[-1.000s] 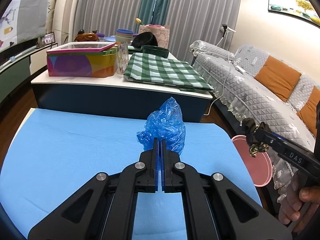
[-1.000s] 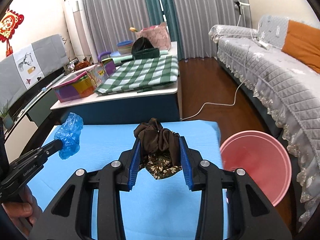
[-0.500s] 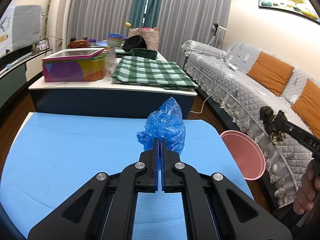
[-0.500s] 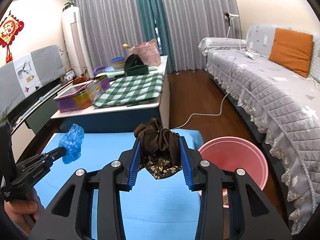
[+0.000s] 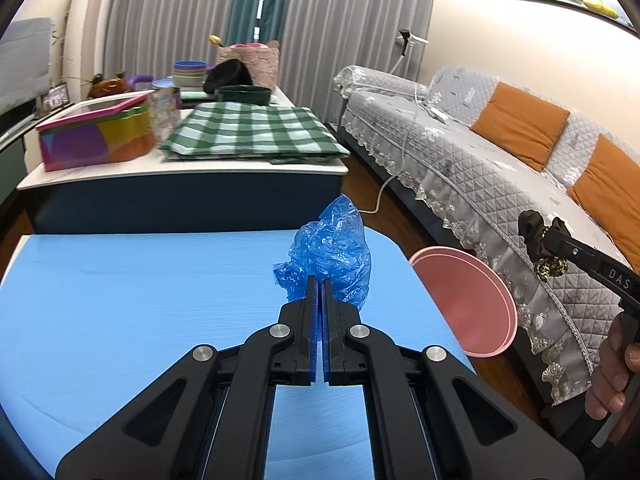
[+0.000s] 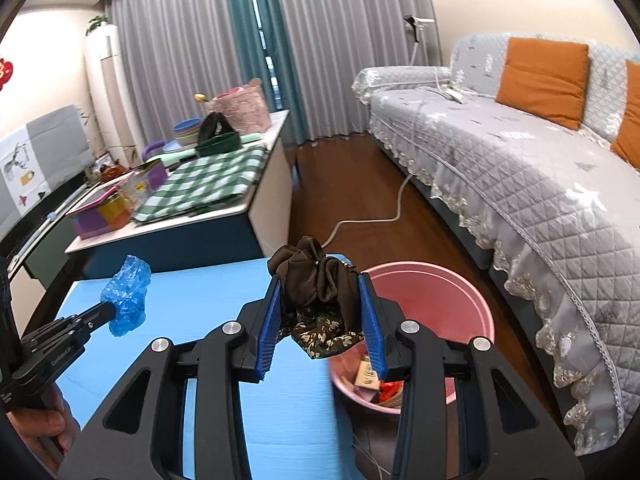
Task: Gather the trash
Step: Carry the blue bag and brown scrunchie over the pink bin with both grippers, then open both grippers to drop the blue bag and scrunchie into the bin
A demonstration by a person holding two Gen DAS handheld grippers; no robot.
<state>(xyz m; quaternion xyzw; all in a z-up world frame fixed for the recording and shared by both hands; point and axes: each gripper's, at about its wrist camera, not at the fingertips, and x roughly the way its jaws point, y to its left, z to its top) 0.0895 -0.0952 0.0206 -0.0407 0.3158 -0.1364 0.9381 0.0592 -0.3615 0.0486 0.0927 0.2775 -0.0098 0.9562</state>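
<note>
Trash in 2 grips: left gripper pinched shut on blue plastic bag; right gripper clamping brown cloth. Pink bin at 3 o'clock, some rubbish already inside; both drops pending.

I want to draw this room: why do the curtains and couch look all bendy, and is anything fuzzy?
Both wrist views use fisheye lenses, so the couch and curtains curve near the dark rounded corners. In the right wrist view the pink bucket rim nearest the camera smears with blur.

Ahead of you grey and teal curtains cover the far wall; a grey quilted sofa with orange cushions lines your right; dark wood floor runs between.
</note>
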